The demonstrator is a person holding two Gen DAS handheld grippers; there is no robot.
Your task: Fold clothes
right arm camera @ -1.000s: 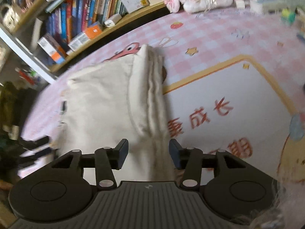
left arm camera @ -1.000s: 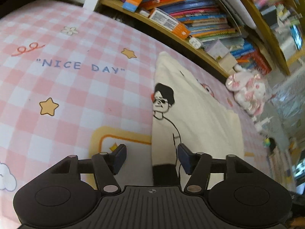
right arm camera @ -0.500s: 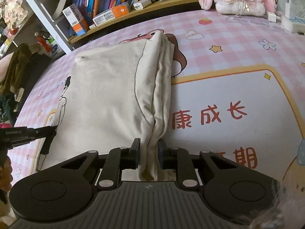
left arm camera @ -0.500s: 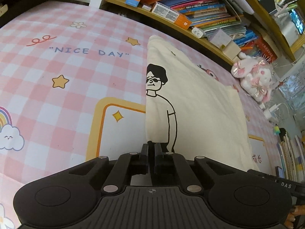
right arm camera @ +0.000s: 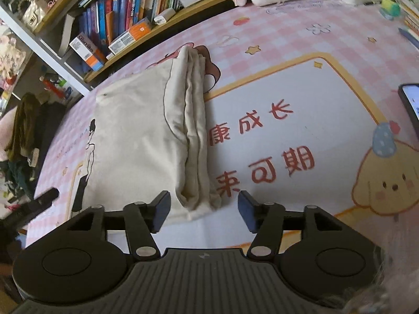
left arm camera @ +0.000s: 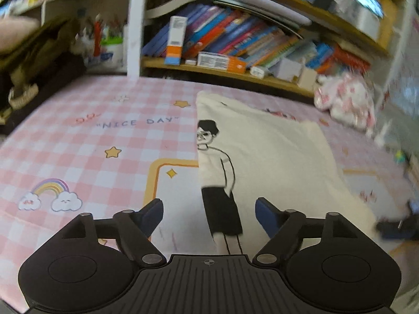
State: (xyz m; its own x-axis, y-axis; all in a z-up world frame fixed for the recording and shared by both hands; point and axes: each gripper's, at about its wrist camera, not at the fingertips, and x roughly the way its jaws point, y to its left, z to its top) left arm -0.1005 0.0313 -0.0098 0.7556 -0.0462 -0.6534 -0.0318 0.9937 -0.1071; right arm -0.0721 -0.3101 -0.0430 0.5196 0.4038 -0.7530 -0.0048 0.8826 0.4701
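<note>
A cream shirt (left arm camera: 267,157) with a black line drawing of a boy lies folded flat on the pink checked mat (left arm camera: 78,136). In the right wrist view the shirt (right arm camera: 136,136) has a thick folded edge (right arm camera: 195,141) along its right side. My left gripper (left arm camera: 209,213) is open and empty, raised over the shirt's near left edge. My right gripper (right arm camera: 203,210) is open and empty, just in front of the folded edge's near end. The other gripper's tip shows at the left of the right wrist view (right arm camera: 39,201).
A wooden bookshelf (left arm camera: 235,49) full of books runs along the far side of the mat. A pink plush toy (left arm camera: 345,102) sits at the far right. A phone (right arm camera: 409,104) lies at the mat's right edge. Clothes hang at the left (right arm camera: 23,128).
Both grippers were shut on the shirt's near edge half a second ago; both have opened, let go and pulled back and up. The shirt lies where it was.
</note>
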